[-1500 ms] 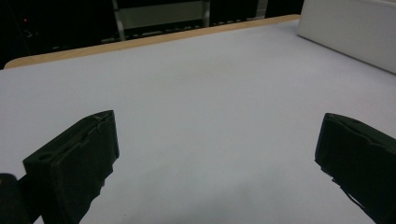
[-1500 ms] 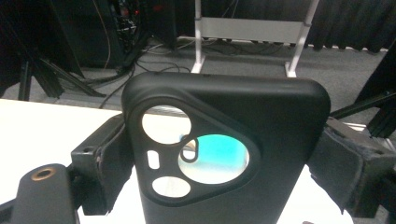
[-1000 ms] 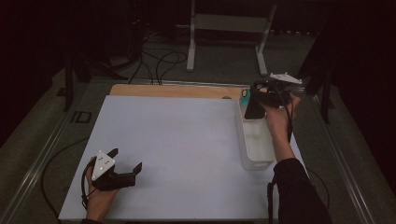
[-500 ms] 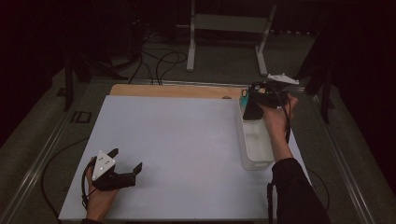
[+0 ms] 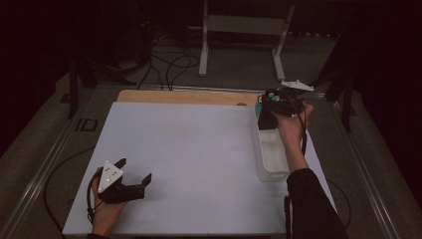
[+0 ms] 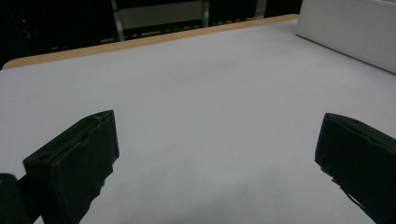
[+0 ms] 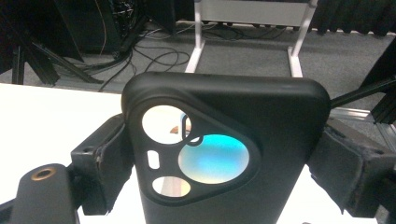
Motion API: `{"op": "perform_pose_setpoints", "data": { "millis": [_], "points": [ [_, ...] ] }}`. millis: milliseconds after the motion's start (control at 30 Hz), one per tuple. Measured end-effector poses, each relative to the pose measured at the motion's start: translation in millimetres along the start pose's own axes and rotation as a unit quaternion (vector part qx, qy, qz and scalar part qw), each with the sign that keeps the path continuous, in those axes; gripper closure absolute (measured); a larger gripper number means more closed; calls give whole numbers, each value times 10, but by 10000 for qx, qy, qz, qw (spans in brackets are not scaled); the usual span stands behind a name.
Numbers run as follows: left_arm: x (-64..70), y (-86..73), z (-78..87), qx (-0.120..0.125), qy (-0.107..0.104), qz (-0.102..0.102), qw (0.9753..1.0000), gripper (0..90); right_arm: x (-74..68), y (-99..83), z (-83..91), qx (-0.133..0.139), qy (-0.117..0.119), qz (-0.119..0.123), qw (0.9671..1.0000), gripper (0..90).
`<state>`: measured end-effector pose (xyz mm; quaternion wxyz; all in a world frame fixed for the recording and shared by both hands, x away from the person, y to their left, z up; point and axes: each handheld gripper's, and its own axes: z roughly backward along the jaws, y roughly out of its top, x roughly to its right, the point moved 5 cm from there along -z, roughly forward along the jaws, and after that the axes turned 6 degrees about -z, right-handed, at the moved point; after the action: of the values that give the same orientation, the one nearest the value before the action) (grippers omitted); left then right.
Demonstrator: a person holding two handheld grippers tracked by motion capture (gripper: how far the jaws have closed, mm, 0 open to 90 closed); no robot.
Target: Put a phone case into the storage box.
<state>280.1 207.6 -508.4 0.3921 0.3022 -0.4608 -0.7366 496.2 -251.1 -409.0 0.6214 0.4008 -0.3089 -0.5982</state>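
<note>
Surface: a wide white tabletop (image 5: pixel 189 159) with a pale wooden strip (image 5: pixel 184 96) along its far edge.
Room: dim, grey floor, black cables (image 5: pixel 169 62) and a white metal stand (image 5: pixel 244 30) beyond the table.
Box: a clear rectangular plastic bin (image 5: pixel 271 157) near the table's right edge.
Left gripper (image 5: pixel 133 175): resting low on the near-left tabletop, jaws spread wide, nothing between them.
Right gripper (image 7: pixel 219 154): raised over the bin's far end, jaws clamped on the sides of a black phone case with a rounded camera cut-out (image 7: pixel 224 154), held upright.
</note>
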Motion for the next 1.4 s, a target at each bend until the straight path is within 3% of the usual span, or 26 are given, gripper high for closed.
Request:
{"op": "perform_pose_setpoints", "data": {
  "millis": [867,1400],
  "points": [
    [3,1,-8,-13,-7,-19,10000,2,36,-92,-182,-200,-94,-65,9997,137],
    [-12,-3,-7,-8,0,17,10000,3,3,-185,-382,-377,-244,80,9990,135]
  ]
}}
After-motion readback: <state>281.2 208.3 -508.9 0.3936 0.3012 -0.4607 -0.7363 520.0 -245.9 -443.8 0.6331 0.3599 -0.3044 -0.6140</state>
